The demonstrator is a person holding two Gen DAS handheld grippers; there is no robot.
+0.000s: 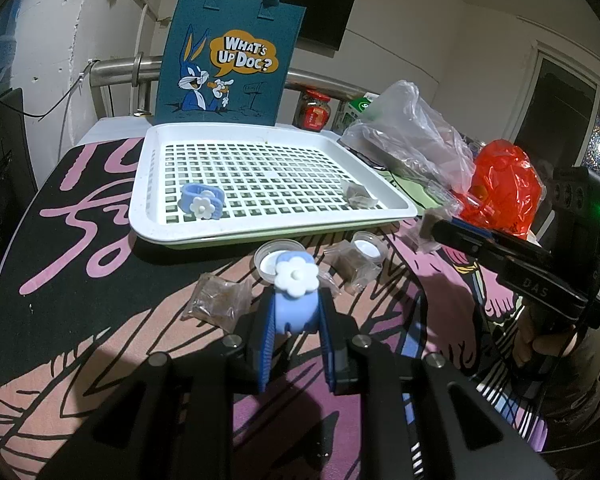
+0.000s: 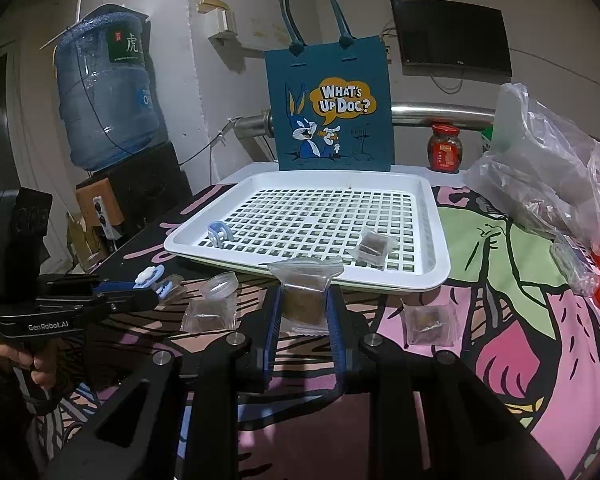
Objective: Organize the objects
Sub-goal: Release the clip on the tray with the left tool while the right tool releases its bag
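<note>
My left gripper point(image 1: 296, 312) is shut on a light-blue clip with a white flower point(image 1: 294, 292), held just above the patterned cloth in front of the white slotted tray point(image 1: 172, 236). A second blue flower clip point(image 1: 201, 203) lies in the tray's near left corner, and a small brown packet point(image 1: 356, 196) in its near right corner. My right gripper point(image 2: 303, 304) is shut on a clear bag holding a brown block point(image 2: 305, 286), just before the tray's point(image 2: 440, 276) front rim. Loose brown packets point(image 2: 210, 316) point(image 2: 430, 322) and a small clear jar point(image 2: 221, 283) lie on the cloth.
A blue felt tote point(image 2: 328, 112) stands behind the tray. A red-lidded jar point(image 2: 445, 148), a clear plastic bag point(image 2: 548, 172) and a red plastic bag point(image 1: 500, 188) crowd the right side. A water bottle point(image 2: 104, 104) stands at the left, off the table.
</note>
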